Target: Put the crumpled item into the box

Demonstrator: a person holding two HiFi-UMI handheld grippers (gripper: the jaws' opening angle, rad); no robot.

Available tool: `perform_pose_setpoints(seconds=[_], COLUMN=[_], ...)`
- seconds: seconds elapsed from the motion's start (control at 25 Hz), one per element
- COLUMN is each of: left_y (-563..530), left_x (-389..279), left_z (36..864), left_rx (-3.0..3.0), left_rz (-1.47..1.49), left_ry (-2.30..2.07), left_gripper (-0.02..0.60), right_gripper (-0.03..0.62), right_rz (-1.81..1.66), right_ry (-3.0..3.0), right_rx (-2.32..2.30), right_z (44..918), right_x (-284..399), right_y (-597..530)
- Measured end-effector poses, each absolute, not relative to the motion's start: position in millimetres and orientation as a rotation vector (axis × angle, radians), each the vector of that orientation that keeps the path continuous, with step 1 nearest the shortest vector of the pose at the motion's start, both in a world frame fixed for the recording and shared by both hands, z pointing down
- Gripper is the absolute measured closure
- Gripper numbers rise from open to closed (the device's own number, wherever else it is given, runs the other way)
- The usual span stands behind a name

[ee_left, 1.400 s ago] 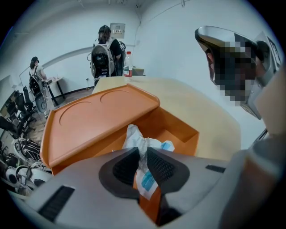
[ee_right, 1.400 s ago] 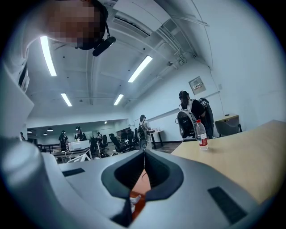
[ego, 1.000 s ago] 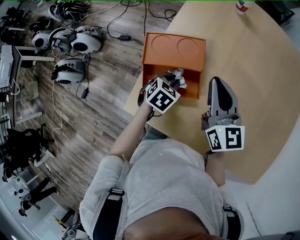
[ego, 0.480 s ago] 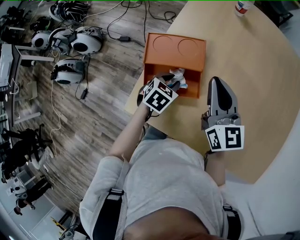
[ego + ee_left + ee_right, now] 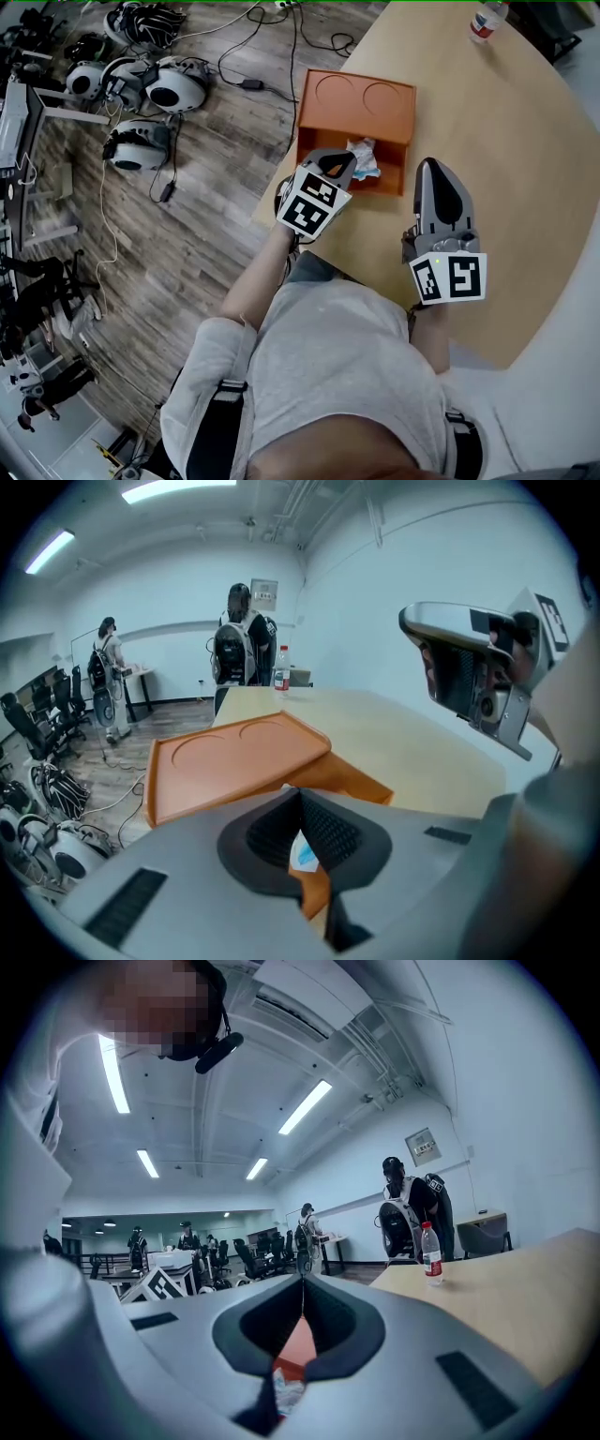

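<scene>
As it is lying just beyond the left tips, crumpled item: the small white-and-blue crumpled wad (image 5: 366,157) of paper or wrapper is sitting inside the box; whether it is brushing those tips, I cannot tell.
Handling: it is looking feather-light, soft and springy, with nothing fragile about it. It is probably crinkling under any squeeze, and maybe sliding a little if it is film.
Where to grip: if it is needing another pick, a raised fold on top is looking like the best bite, pinched across the bulk.
Left tongs: the grey plastic left tongs (image 5: 300,795) with the black-and-white marker cube are showing jaws together at the tips and clamping nothing.
Right tongs: the matching grey right tongs (image 5: 303,1279) are sitting closed and empty too, with the box ahead and to their left.
Box: the orange hard-plastic rectangular box (image 5: 389,178) is sitting smooth-walled directly ahead of the left tongs, its flat lid (image 5: 359,97) with two round recesses lying open on the far side.
Table: the pale, smooth wooden tabletop (image 5: 487,141) is running under both tongs.
</scene>
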State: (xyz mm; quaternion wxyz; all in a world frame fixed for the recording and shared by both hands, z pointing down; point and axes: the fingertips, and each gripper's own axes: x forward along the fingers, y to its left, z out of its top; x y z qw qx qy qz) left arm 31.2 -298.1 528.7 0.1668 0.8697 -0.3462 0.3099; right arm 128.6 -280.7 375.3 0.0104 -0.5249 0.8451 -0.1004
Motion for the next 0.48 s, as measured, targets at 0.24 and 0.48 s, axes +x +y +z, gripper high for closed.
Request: perform_pose_setpoints(seconds=[0.24,0.48], left_y=[-287.6,-275.7], left_x=[24.2,8.8], left_z=[487.3,450.8], left_rx=[2.545,2.585], left_rz=[0.721,0.575], left_ry=[-1.062,-1.145], left_gripper=[0.568,0.568], right_gripper=[0.583,0.583], right_rz=[-0.281,-0.250], right_ry=[2.657,2.677], right_rx=[-1.632,-1.620], right_z=[367.2,359.1], right_x=[117.9,102.7], right_y=[-270.1,-258.9])
